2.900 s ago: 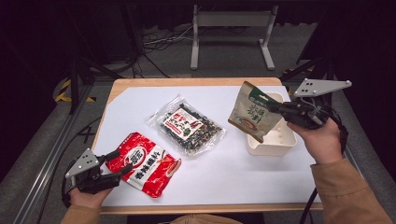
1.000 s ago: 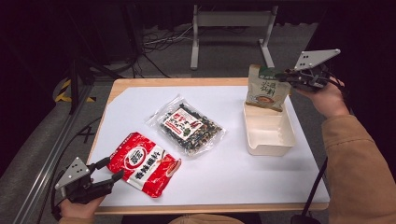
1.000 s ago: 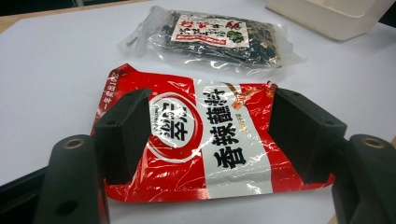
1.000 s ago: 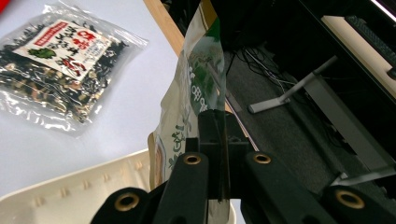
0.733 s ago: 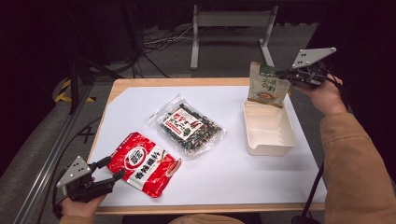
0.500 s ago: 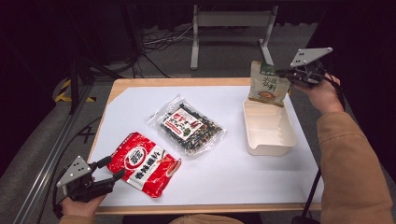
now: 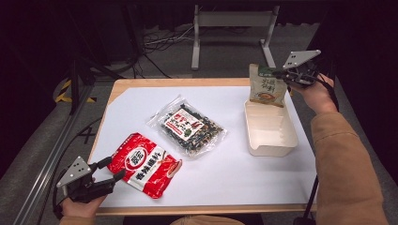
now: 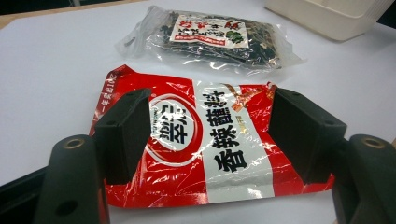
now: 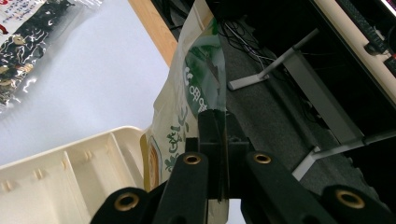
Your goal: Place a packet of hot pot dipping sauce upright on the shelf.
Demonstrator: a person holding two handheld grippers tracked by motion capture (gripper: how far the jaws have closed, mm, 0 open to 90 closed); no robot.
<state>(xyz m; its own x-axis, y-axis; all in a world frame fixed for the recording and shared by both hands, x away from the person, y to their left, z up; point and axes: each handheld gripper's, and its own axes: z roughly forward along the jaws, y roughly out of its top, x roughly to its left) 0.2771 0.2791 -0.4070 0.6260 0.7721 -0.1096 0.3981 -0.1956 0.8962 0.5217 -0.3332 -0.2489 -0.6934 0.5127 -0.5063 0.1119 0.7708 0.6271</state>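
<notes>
Cream-and-green pouch (image 7: 266,86), one of three packets, hangs pinched in the right claw (image 7: 287,77) over the single tray (image 7: 272,136). Left claw (image 7: 109,171) gapes around the red packet (image 7: 143,164); a clear seaweed packet (image 7: 188,127) lies mid-table (image 7: 234,183).

Left hand-held gripper (image 7: 107,174) low, jaws spread; right hand-held gripper (image 7: 281,75) raised, jaws clamped.

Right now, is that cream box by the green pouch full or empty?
Empty. The high view shows the cream box's bare ribbed floor; the green pouch, pinched in the right claw, stands upright at its far end.
</notes>
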